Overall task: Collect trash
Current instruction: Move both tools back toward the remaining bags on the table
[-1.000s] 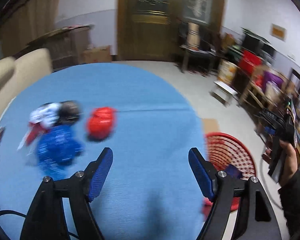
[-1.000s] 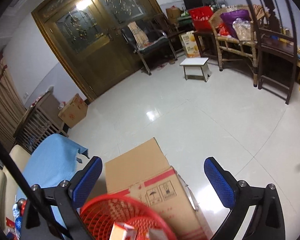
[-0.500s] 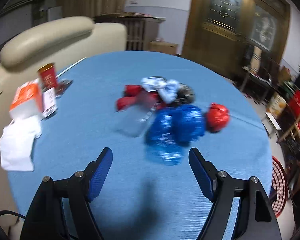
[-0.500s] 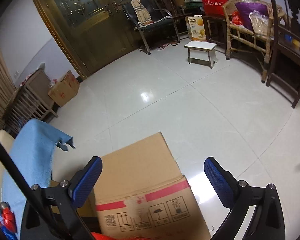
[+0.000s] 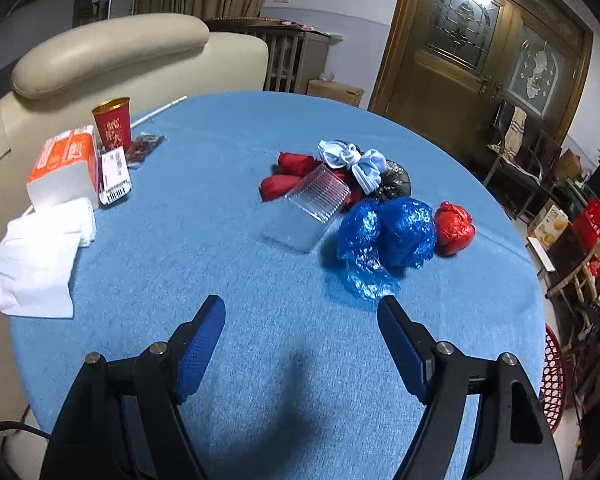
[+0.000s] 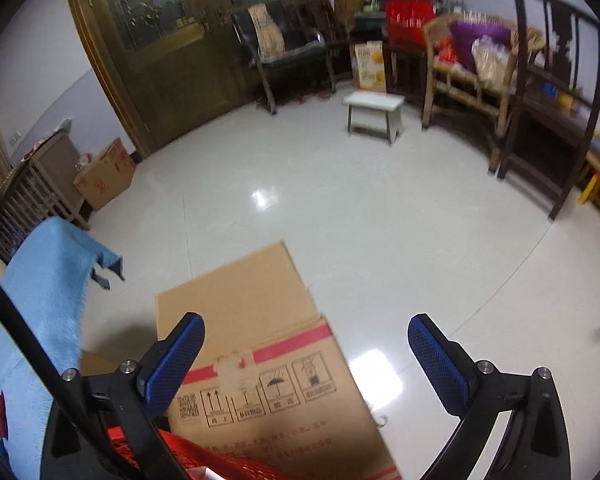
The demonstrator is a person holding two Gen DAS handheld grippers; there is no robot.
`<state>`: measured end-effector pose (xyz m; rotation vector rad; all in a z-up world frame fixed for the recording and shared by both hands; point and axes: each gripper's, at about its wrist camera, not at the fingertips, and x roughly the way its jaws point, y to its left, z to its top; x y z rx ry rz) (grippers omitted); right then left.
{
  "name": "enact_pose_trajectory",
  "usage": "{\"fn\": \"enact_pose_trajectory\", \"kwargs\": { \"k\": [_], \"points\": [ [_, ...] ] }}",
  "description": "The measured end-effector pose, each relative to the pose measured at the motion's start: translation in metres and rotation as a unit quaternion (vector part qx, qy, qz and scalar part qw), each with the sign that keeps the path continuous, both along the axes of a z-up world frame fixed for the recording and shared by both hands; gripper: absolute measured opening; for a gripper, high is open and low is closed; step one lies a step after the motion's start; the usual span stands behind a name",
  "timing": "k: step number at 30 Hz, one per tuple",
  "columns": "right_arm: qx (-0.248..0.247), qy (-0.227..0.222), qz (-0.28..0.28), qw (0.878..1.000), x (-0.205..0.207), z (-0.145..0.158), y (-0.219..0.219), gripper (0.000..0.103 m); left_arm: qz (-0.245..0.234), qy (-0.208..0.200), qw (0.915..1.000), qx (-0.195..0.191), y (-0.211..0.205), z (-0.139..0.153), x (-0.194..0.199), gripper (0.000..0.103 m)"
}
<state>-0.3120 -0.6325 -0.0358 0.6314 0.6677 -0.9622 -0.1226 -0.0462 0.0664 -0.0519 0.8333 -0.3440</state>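
Counter [image 5: 228,140] has a light blue woven cloth over it. Trash pile colours: two shiny crinkly blue bags [image 5: 384,236], one glossy red bag [image 5: 454,228], a black bag [image 5: 396,180], a white rag [image 5: 354,160], red wrappers [image 5: 288,174], and a clear ribbed tray [image 5: 314,206]. On the far side there's a red cup [image 5: 112,124] with a gold rim and gold lettering, an orange-and-white box [image 5: 64,168], and plain white tissues [image 5: 40,264]. Both hand-held grippers, left [image 5: 300,330] and right [image 6: 306,340], are black with blue textured pads [image 5: 198,354]. Basket [image 5: 554,376] is red mesh. Carton [image 6: 260,356] is brown with a red stripe and black symbols. Floor [image 6: 340,208] is glossy pale grey tile.
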Motion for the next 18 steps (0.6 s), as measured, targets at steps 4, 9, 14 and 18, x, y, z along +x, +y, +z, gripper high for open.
{"fn": "enact_pose_trajectory", "kwargs": {
  "k": [4, 9, 14, 18],
  "points": [
    [-0.056, -0.008, 0.043, 0.997, 0.019, 0.047, 0.036, 0.103, 0.001, 0.006, 0.9999, -0.009, 0.004, -0.005, 0.0, 0.079],
    [-0.065, -0.02, 0.17, 0.983, 0.081, 0.082, 0.12, 0.103, -0.003, 0.003, 0.9998, -0.017, 0.009, -0.005, -0.004, 0.079],
    [-0.012, -0.034, 0.283, 0.959, 0.153, 0.075, 0.206, 0.103, 0.002, -0.002, 0.9999, -0.017, 0.019, -0.005, -0.009, 0.079],
    [0.014, -0.039, 0.321, 0.946, 0.197, 0.063, 0.257, 0.103, 0.01, 0.001, 0.9999, -0.006, 0.025, -0.01, -0.009, 0.079]
  ]
}}
